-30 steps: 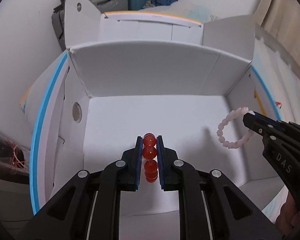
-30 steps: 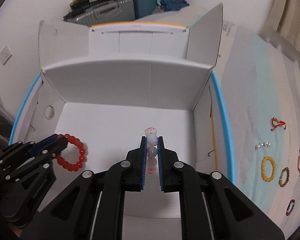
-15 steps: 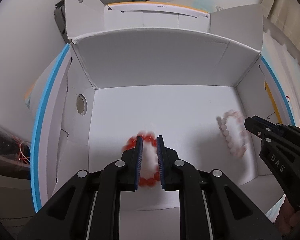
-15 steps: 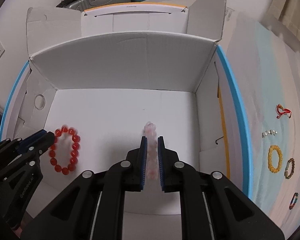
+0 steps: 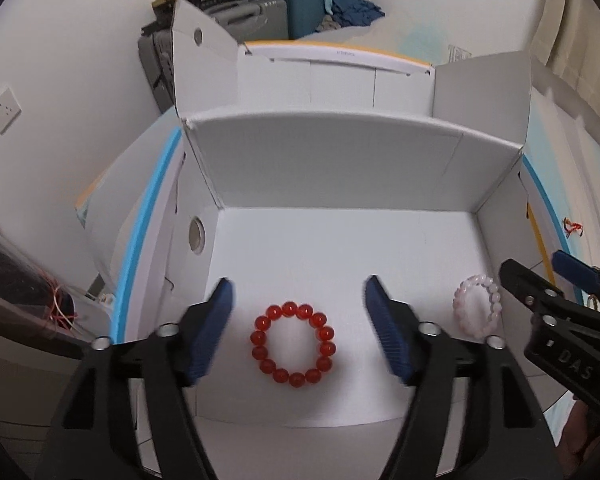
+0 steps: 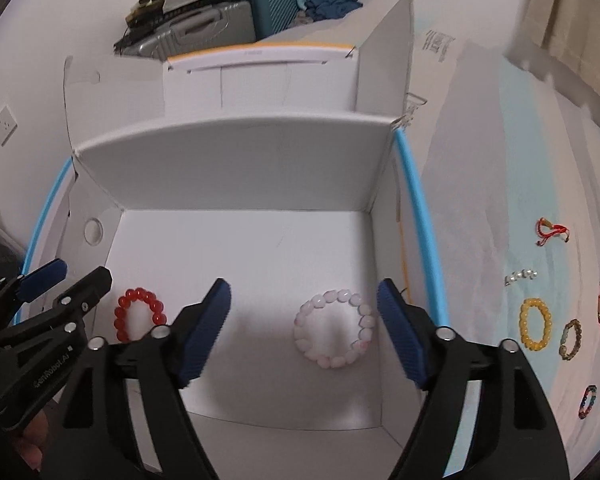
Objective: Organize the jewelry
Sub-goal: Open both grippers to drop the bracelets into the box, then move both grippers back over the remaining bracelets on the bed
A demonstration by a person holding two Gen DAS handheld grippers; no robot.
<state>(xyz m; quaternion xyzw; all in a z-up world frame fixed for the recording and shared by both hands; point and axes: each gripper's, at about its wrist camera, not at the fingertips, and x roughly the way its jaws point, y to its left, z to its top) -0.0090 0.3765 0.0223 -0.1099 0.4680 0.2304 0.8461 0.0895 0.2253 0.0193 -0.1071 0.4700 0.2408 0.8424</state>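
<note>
A red bead bracelet (image 5: pixel 293 345) lies flat on the floor of the open white cardboard box (image 5: pixel 340 164). My left gripper (image 5: pixel 298 304) hangs open above it, empty. A pale pink bead bracelet (image 6: pixel 335 328) lies on the box floor to the right. My right gripper (image 6: pixel 303 298) is open above it, empty. In the left wrist view the pink bracelet (image 5: pixel 478 305) shows beside the right gripper (image 5: pixel 540 268). In the right wrist view the red bracelet (image 6: pixel 138 312) shows beside the left gripper (image 6: pixel 76 272).
Several more bracelets lie on the pale blue cloth right of the box: a yellow bead one (image 6: pixel 534 329), a brown one (image 6: pixel 571 339), red cord ones (image 6: pixel 552 232), a small clear bead piece (image 6: pixel 520 277) and a multicoloured one (image 6: pixel 587 401). Suitcases (image 6: pixel 220 16) stand behind the box.
Both grippers were shut on their bracelets above the box. They have opened wide, and the red and pink bracelets have dropped onto the box floor.
</note>
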